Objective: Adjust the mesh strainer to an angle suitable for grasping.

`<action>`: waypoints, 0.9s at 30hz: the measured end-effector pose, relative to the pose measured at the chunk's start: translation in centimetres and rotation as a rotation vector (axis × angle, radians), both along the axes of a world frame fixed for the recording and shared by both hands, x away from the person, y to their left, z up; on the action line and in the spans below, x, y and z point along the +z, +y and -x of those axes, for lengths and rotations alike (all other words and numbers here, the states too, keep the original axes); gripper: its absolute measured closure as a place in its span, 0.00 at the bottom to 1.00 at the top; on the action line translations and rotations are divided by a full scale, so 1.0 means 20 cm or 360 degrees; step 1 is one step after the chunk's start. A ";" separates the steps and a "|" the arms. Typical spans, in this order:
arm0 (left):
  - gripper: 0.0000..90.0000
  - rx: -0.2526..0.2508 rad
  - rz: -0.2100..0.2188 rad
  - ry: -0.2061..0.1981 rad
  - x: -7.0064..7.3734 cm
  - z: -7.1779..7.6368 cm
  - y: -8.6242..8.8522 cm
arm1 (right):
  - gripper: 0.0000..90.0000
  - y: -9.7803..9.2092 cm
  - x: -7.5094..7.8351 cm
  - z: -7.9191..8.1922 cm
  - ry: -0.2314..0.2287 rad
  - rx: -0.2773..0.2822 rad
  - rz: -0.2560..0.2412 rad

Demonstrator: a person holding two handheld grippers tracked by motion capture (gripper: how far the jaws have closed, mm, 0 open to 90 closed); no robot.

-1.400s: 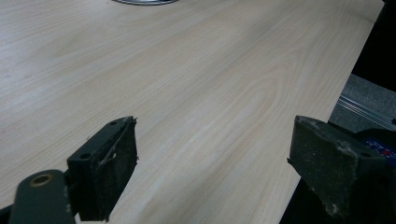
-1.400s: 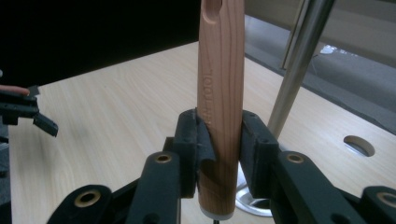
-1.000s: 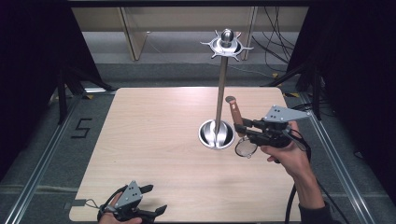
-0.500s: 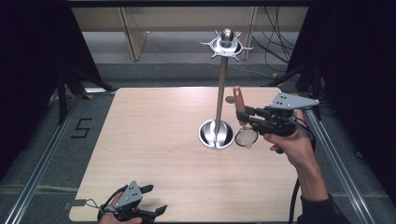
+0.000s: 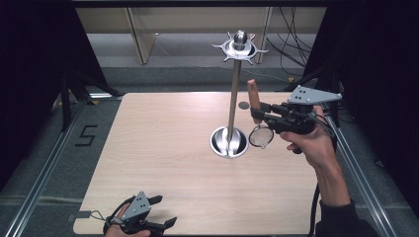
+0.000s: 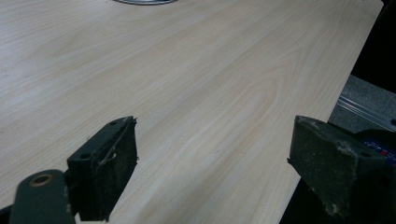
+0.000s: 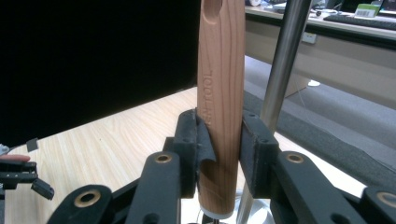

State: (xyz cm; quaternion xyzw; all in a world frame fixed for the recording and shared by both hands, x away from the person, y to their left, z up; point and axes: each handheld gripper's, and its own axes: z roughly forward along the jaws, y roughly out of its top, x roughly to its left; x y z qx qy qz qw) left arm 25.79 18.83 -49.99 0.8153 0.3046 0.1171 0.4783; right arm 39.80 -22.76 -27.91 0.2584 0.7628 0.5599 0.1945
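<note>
Beside the stand [image 5: 232,98], near the table's right edge, a strainer [image 5: 260,136] is held upright by the right gripper [image 5: 262,112], jaws clamped on its wooden handle [image 7: 221,102], mesh bowl hanging low just right of the stand's base [image 5: 229,143]. The handle top, with its hanging hole, is seen well below the hook ring [image 5: 239,48] at the pole top. The left gripper [image 5: 160,226] is rested at the table's [image 5: 163,148] near edge, jaws wide apart, nothing held.

Risks, as judged:
- The pole is close beside the handle in the right gripper view; it could be knocked during a lift and the stand tipped.
- The grip sits low on a smooth, tapered handle; the strainer could be swung or slipped if tilted.
- A hook could be missed, since the hole is small and faces sideways.
- The mesh rim could be caught on the base.
</note>
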 end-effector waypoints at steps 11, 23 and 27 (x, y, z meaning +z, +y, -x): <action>0.16 -0.0002 -0.0003 0.0010 0.00 0.00 0.00 | 0.79 0.00 0.11 -0.06 -0.0012 -0.0011 -0.0031; 0.16 -0.0010 0.0012 0.0001 0.00 0.00 0.00 | 0.79 0.01 0.14 -0.12 0.0019 -0.0040 -0.0061; 0.16 -0.0008 0.0015 0.0001 0.00 0.00 0.00 | 0.79 0.01 0.15 -0.15 0.0043 -0.0047 -0.0061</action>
